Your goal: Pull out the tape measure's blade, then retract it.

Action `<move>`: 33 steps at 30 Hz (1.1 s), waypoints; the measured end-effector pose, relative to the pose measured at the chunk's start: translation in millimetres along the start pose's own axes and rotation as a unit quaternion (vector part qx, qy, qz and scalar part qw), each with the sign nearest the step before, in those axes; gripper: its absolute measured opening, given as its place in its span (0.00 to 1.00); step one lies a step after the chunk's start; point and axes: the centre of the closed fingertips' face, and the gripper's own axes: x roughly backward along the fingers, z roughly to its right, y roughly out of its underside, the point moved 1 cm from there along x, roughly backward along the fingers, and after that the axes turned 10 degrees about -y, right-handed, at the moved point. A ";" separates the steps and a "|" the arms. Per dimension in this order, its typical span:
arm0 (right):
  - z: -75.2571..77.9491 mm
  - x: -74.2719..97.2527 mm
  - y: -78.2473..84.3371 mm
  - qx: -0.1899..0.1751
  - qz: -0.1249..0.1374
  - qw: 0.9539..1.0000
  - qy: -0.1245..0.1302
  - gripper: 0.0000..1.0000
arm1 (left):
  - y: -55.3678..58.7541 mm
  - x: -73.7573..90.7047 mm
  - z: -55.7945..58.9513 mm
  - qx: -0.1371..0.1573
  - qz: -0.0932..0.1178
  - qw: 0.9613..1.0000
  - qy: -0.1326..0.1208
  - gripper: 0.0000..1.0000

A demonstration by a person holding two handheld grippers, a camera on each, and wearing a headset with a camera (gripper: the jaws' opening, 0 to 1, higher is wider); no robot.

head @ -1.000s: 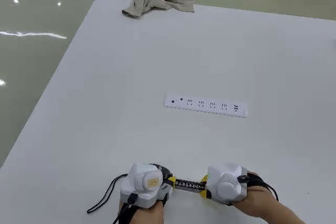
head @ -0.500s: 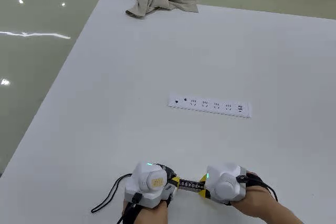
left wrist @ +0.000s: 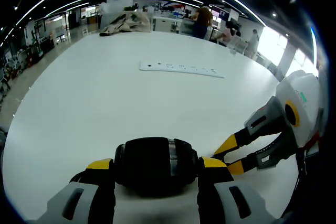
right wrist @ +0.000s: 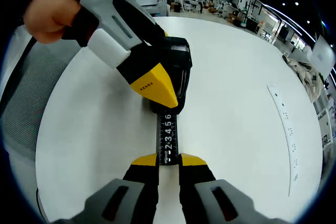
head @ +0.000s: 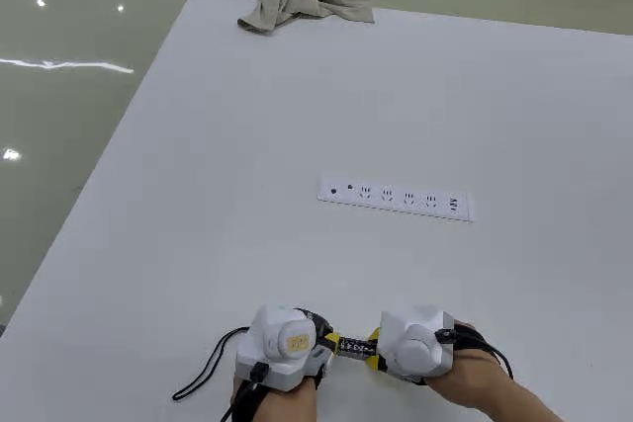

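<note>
Right gripper view: our right tool [right wrist: 168, 159] pinches the blade [right wrist: 167, 132], running straight ahead to the case [right wrist: 176, 74]
Our left tool [left wrist: 156, 163]: clamps case

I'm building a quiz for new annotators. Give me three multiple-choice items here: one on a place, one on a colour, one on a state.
1. Where does the power strip lie? A) under a cloth B) mid-table, beyond the tape measure C) on the floor
2. What colour are the right gripper's fingertips? A) red B) green C) yellow
3. The blade is: A) a short way out, pinched by the right gripper B) fully wound in C) lying loose

Answers: 1 B, it lies flat on the white table past the tape measure; 2 C, yellow tips flank the blade; 3 A, numbers show between the left gripper's hold and the right's.
</note>
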 end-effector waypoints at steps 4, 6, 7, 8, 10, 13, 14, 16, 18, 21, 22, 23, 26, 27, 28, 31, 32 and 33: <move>1.2 -3.1 -3.4 0.000 0.002 1.000 -0.001 0.13 | 0.0 0.3 0.2 0.001 -0.001 1.000 0.000 0.60; 1.2 -3.8 -5.1 0.000 0.003 1.000 -0.001 0.13 | 0.3 -0.3 0.0 0.000 -0.001 1.000 0.000 0.60; 1.1 -3.7 -6.2 0.000 0.003 1.000 -0.001 0.13 | 0.2 0.0 0.0 0.000 -0.001 1.000 0.000 0.60; 1.7 -4.8 -6.8 -0.001 0.004 1.000 -0.001 0.13 | -0.1 0.5 0.1 0.001 -0.001 1.000 0.000 0.60; 2.4 -6.0 -7.5 -0.004 0.006 1.000 -0.001 0.13 | -0.4 0.9 0.2 0.000 0.000 1.000 0.000 0.60; 2.2 -5.9 -9.5 -0.006 0.008 1.000 -0.002 0.13 | -0.1 0.3 0.2 0.000 0.002 1.000 -0.001 0.60; 2.0 -5.8 -10.3 -0.005 0.008 1.000 -0.003 0.13 | -0.2 0.6 0.3 -0.001 0.002 1.000 -0.001 0.60; 2.3 -6.8 -11.6 -0.005 0.010 1.000 -0.003 0.13 | -0.2 0.6 0.2 -0.001 0.001 1.000 -0.001 0.60; 2.9 -8.0 -12.5 -0.009 0.011 1.000 -0.004 0.13 | -0.2 0.4 0.0 0.001 0.001 1.000 -0.001 0.60; 3.1 -9.0 -14.4 -0.011 0.014 1.000 -0.005 0.13 | 0.0 0.1 -0.2 0.000 0.002 1.000 0.000 0.60; 3.1 -9.4 -15.0 -0.013 0.015 1.000 -0.005 0.13 | -0.2 0.1 -0.2 0.000 0.002 1.000 0.000 0.60; 2.9 -9.8 -15.9 -0.013 0.016 1.000 -0.005 0.13 | -0.1 -0.1 -0.2 0.000 0.001 1.000 0.000 0.60; 2.7 -11.5 -18.1 -0.011 0.017 1.000 -0.006 0.13 | -0.3 0.0 0.0 -0.001 0.001 1.000 0.000 0.60; 2.6 -11.5 -19.1 -0.010 0.017 1.000 -0.006 0.13 | -0.2 -0.3 0.0 -0.001 0.001 1.000 0.000 0.60; 2.9 -12.4 -20.1 -0.010 0.017 1.000 -0.007 0.13 | -0.1 -0.7 0.1 -0.001 0.001 1.000 0.000 0.60; 3.2 -13.3 -22.0 -0.007 0.019 1.000 -0.008 0.13 | -0.1 -0.7 0.0 -0.002 -0.001 1.000 0.001 0.60; 3.3 -13.7 -22.4 -0.007 0.019 1.000 -0.008 0.13 | -0.1 -0.7 0.0 -0.002 0.000 1.000 0.001 0.60; 3.4 -14.6 -23.1 -0.005 0.020 1.000 -0.008 0.13 | -0.2 -0.3 0.0 -0.002 0.000 1.000 0.001 0.60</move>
